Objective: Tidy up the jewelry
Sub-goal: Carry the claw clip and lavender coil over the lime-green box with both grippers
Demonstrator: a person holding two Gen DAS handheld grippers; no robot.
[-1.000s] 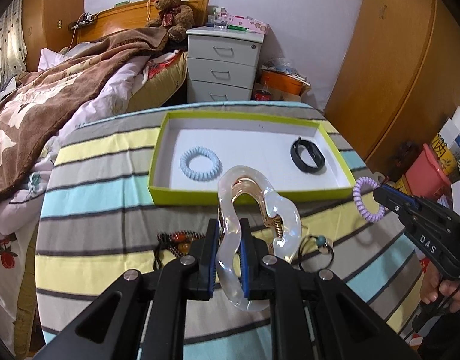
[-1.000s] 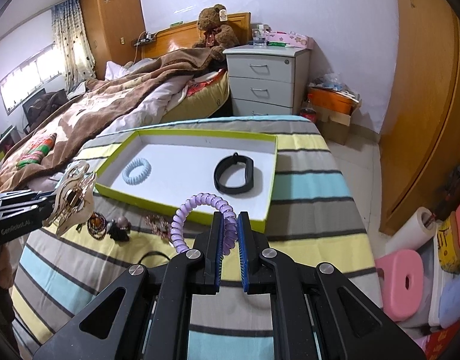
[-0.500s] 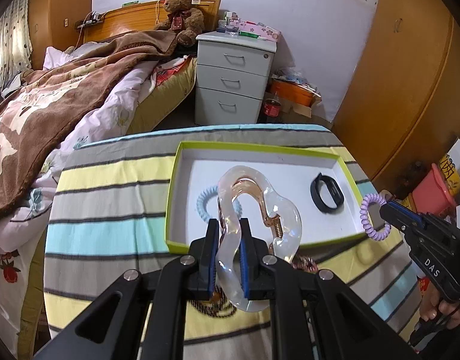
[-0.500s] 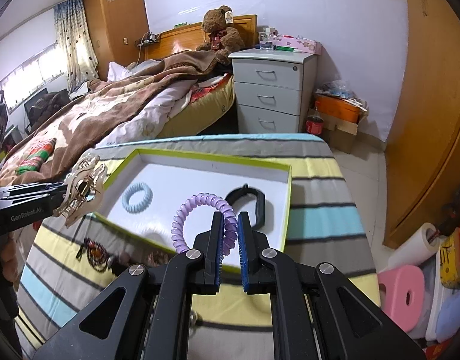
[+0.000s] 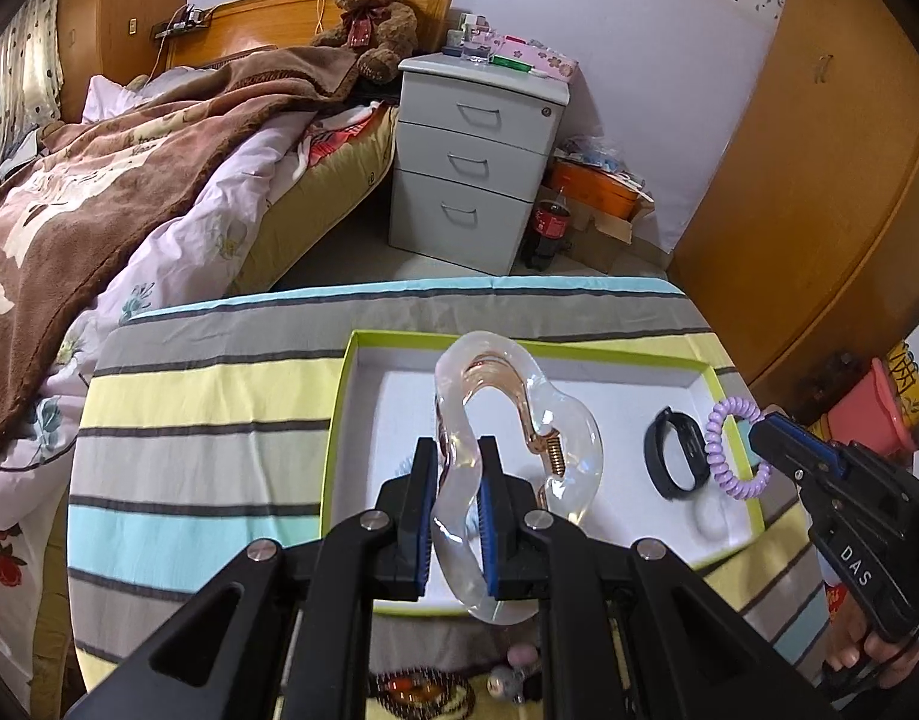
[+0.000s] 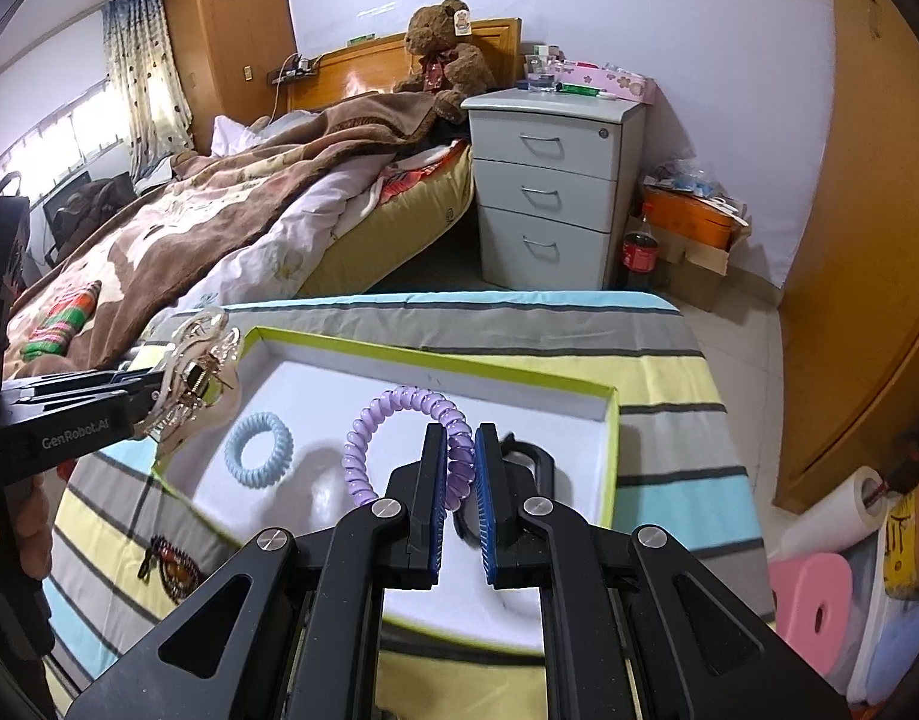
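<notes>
Striped tabletop carries a green-rimmed tray; left tool pinches a clear hair claw, right tool pinches a purple coil tie

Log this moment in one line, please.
left gripper: holds clear hair clip | right gripper: holds purple hair tie | both over tray

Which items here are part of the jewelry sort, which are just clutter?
Job: clear hair claw clip in left gripper; purple spiral hair tie in right gripper; green-rimmed tray; blue spiral hair tie; black band.
Clutter: teddy bear; nightstand; cola bottle.
</notes>
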